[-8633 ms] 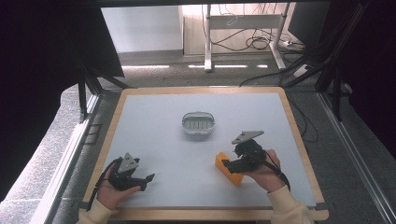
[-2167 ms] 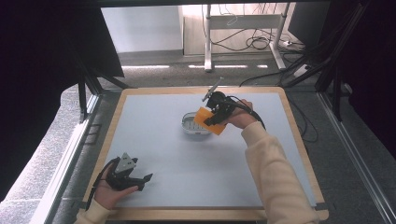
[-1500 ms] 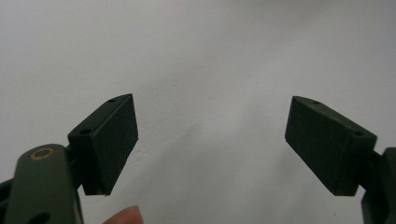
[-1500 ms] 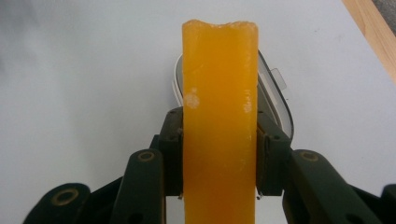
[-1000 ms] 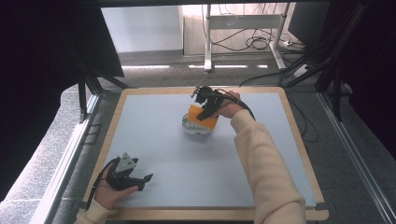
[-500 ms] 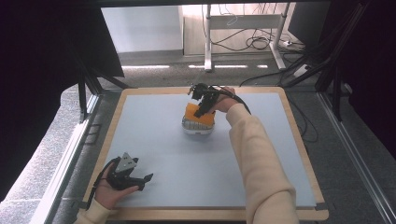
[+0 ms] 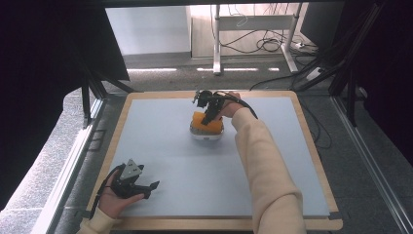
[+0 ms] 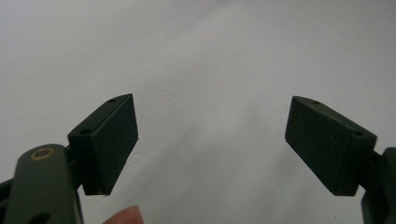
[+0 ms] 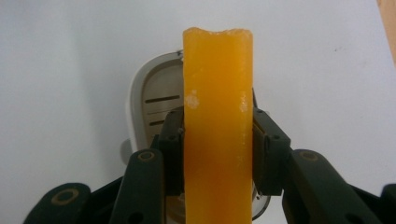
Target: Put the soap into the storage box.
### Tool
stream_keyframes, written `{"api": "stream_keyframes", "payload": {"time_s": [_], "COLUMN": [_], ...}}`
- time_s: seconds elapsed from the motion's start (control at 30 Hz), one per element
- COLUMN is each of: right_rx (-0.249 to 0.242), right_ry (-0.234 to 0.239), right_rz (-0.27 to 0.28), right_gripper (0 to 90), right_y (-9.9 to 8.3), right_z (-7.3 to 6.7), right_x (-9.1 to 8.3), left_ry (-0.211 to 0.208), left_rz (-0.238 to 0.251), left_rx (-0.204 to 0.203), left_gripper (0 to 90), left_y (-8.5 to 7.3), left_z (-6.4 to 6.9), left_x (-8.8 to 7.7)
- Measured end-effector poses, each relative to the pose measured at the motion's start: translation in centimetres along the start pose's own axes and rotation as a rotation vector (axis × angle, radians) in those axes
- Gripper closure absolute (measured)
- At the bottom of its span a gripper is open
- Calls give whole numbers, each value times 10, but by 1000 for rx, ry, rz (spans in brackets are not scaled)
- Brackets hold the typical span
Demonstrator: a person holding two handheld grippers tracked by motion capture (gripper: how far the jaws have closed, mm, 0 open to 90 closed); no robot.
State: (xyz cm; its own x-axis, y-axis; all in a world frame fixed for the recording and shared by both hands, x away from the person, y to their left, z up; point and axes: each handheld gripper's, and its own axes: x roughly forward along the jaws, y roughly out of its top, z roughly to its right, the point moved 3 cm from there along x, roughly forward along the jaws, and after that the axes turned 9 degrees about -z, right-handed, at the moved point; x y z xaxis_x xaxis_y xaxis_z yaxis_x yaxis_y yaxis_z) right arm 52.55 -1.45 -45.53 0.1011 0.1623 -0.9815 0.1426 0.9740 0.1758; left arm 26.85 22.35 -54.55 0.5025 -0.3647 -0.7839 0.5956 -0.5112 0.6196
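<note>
Both fingers of the right gripper [image 9: 217,154] press flat against the sides of an orange bar [image 9: 217,126], gripping it edge-on over a white dish [image 9: 140,100]. In the right gripper view the bar's lower end runs out of the bottom edge, and the bar and jaws cover most of the dish, so only its left rim and a few slots in its floor can be seen; whether the bar touches the dish floor cannot be told. In the high view the right gripper [image 7: 210,113] hides part of the bar [image 7: 203,120], which sits at the dish [image 7: 206,134] in the far middle of the grey mat [image 7: 185,170]. The right arm reaches far forward across the mat in a cream sleeve [image 7: 265,165], the hand [image 7: 228,103] bent down over the dish. The left gripper [image 7: 146,187] rests low at the near left corner, held in the left hand [image 7: 113,200], well apart from the dish. In the left gripper view its jaws stand wide apart with bare mat [image 8: 205,70] between them, and a fingertip [image 8: 125,216] is cut off by the bottom edge. No label or writing can be read on anything.
</note>
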Motion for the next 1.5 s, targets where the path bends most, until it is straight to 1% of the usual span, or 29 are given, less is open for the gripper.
{"api": "stream_keyframes", "payload": {"time_s": [0.07, 0.1, 0.13, 0.17, 0.2, 0.27, 0.33, 0.37, 0.4, 0.43, 0.47, 0.53, 0.57, 0.6, 0.67, 0.73, 0.8, 0.9, 0.93, 0.97, 1.07, 1.13, 1.23, 1.37, 1.4, 1.5], "right_rx": [-7, -2, 0, 3, 5, 32, 49, 57, 74, 78, 98, 114, 123, 123, 129, 144, 175, 229, 233, 249, 308, 329, 356, 404, 418, 444], "right_ry": [-3, -3, -3, -4, -13, -38, -49, -58, -77, -85, -88, -108, -109, -106, -109, -102, -96, -86, -87, -88, -106, -126, -124, -142, -153, -156], "right_rz": [-4, -6, -2, 10, 21, 36, 54, 54, 57, 61, 76, 101, 110, 122, 138, 157, 186, 237, 243, 253, 271, 283, 320, 336, 350, 386], "right_gripper": [619, 618, 614, 608, 577, 533, 481, 452, 425, 420, 407, 389, 389, 389, 383, 374, 371, 357, 350, 344, 337, 330, 319, 305, 305, 303], "right_y": [0, 1, 1, 1, 2, 2, 1, 1, 0, -1, -2, -2, -3, -3, -3, -4, -8, -16, -18, -21, -33, -40, -53, -72, -79, -102], "right_z": [0, 0, 0, 0, 1, 2, 4, 4, 5, 5, 5, 5, 5, 5, 3, 1, -1, -7, -8, -10, -17, -22, -31, -45, -49, -64], "right_x": [2, 3, 4, 4, 3, 0, -3, -4, -5, -6, -7, -10, -11, -13, -16, -18, -21, -28, -29, -31, -34, -37, -42, -47, -48, -52], "left_ry": [0, 0, -2, 0, 0, 0, 0, 0, 1, 1, 1, 0, 1, -2, -1, -2, -2, -2, -3, -2, 1, -2, 2, 3, 4, 5], "left_rz": [0, 0, 2, -3, -4, -3, -3, -3, -3, -4, -5, -7, -11, -4, -4, -4, -3, -6, -4, -3, -5, 7, 9, 11, 12, 14], "left_rx": [0, 1, -1, 6, 7, 8, 8, 8, 8, 9, 10, 10, 13, 5, 5, 8, 7, 10, 7, 7, 8, -13, -20, -21, -21, -24], "left_gripper": [171, 171, 171, 171, 171, 171, 171, 171, 171, 171, 171, 171, 171, 171, 171, 171, 171, 171, 172, 171, 171, 171, 173, 173, 173, 173], "left_y": [0, 0, 0, 0, 0, 0, 0, 0, 0, 0, 0, 0, 0, 1, 1, 1, 1, 0, 0, 0, 0, 0, 0, -1, -1, 0], "left_z": [0, 0, 1, 0, 0, 0, 0, 0, 1, 1, 1, 1, 1, 1, 1, 1, 1, 0, 0, 0, 0, -1, -2, -1, -1, -2], "left_x": [0, 0, 0, 0, 0, 0, 0, -1, -1, 0, 0, 0, 0, 1, 1, 0, 0, 0, -1, -1, -2, -1, -1, -1, -1, -2]}}
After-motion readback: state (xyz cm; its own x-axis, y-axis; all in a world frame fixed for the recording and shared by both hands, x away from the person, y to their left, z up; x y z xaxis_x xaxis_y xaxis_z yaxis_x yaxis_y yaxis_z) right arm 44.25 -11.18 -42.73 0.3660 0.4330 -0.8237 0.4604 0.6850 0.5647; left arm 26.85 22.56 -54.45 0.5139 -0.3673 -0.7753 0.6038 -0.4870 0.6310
